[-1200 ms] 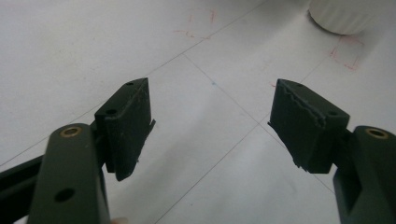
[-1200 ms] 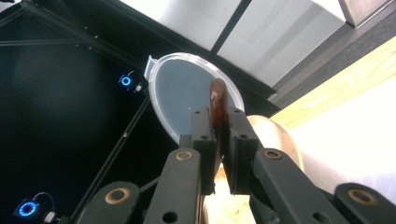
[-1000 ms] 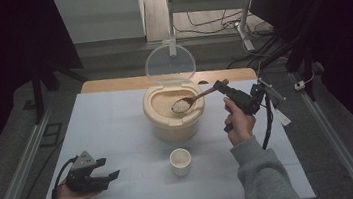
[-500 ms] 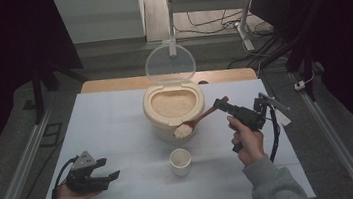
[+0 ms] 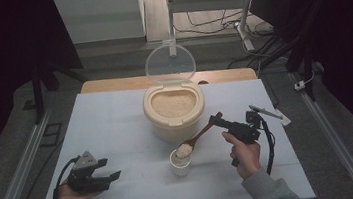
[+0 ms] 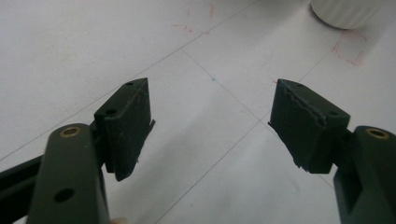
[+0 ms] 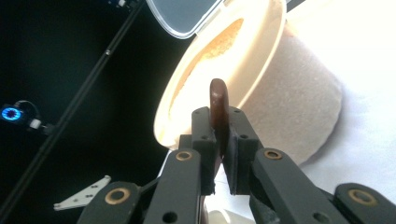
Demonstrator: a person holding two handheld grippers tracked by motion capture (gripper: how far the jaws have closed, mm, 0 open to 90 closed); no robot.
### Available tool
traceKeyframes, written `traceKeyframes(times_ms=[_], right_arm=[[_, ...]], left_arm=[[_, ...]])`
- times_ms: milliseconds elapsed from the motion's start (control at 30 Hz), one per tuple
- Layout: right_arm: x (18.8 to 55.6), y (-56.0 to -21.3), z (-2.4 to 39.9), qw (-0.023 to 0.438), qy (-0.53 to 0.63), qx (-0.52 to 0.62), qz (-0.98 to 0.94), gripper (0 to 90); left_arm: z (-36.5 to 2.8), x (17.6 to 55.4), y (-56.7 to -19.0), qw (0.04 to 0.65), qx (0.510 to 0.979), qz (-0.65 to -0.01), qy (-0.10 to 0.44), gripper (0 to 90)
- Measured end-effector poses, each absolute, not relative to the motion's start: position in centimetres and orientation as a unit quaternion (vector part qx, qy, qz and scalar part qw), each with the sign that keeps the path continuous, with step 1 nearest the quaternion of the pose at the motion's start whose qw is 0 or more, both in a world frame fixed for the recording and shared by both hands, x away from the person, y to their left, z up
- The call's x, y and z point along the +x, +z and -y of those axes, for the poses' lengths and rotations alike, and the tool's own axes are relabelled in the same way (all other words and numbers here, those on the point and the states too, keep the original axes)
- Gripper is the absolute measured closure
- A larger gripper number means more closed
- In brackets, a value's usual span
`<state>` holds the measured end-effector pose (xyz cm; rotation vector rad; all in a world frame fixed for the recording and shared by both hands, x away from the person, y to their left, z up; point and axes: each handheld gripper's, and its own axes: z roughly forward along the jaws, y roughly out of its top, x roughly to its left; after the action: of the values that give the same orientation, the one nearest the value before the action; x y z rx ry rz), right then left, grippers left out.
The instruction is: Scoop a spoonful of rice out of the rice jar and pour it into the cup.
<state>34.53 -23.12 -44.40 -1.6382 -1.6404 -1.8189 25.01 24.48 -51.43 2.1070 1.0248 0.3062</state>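
Right hand-held gripper [image 5: 217, 121] clamps the stiff wooden spoon [image 5: 200, 136] by its handle end, loose rice heaped over the small cup [image 5: 180, 162], spill-prone; left hand-held gripper [image 5: 103, 173] open, idle on bench [image 5: 116, 116].

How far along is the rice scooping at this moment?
Done: the clear hinged lid stands open on the cream rice container. In hand: the right gripper clamps the brown wooden spoon, its heap of rice over the small white cup. Left: tipping it in. The left gripper rests open.
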Motion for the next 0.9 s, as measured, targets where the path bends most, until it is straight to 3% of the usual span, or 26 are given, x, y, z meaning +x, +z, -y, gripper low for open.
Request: traceKeyframes(times_ms=[433,767,900], right_arm=[[33.3,-42.8,21.2,-0.007,-0.608,-0.5,0.617,83.6],[30.3,-40.6,19.4,-0.119,-0.626,-0.368,0.678,83.6],[30.1,-40.6,19.8,-0.115,-0.636,-0.362,0.672,83.6]], left_arm=[[-24.5,25.0,-51.6,0.377,0.826,-0.402,0.12,28.7],[-24.4,25.0,-51.6,0.377,0.826,-0.402,0.12,28.7],[-24.4,25.0,-51.6,0.378,0.825,-0.402,0.121,28.6]])
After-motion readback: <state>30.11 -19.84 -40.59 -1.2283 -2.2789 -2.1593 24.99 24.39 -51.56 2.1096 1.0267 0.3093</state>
